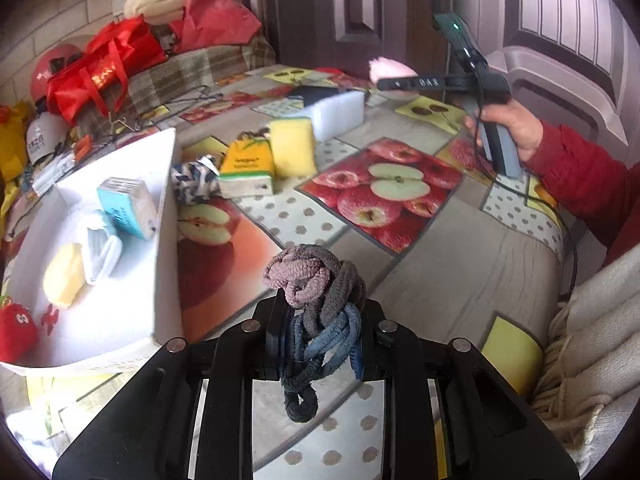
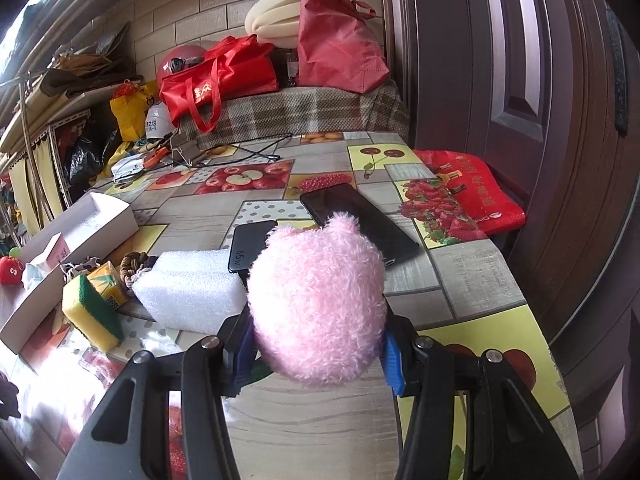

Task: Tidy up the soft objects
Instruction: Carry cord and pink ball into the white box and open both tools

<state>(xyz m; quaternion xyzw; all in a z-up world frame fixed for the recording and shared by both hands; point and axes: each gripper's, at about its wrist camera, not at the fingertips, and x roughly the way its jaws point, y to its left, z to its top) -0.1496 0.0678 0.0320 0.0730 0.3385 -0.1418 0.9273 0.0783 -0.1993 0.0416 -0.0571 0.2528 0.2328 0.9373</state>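
Observation:
My left gripper [image 1: 320, 344] is shut on a knotted rope toy [image 1: 316, 280] of grey, pink and blue cord, held above the table near its front edge. My right gripper [image 2: 316, 344] is shut on a fluffy pink plush [image 2: 316, 300] and holds it above the table; it shows in the left wrist view [image 1: 404, 80] at the far right with the plush [image 1: 386, 69] sticking out. A white box [image 1: 168, 200] at the left holds a tissue pack [image 1: 126, 208], a yellow sponge [image 1: 64, 276] and a red plush [image 1: 16, 324].
On the fruit-print tablecloth [image 1: 400, 248] lie a yellow sponge [image 1: 292, 146], a white foam block [image 1: 340, 114], a yellow packet [image 1: 248, 160] and a patterned cloth ball [image 1: 194, 182]. A phone [image 2: 360, 220] and power bank [image 2: 250, 246] lie further back. Red bags [image 2: 216, 80] stand behind.

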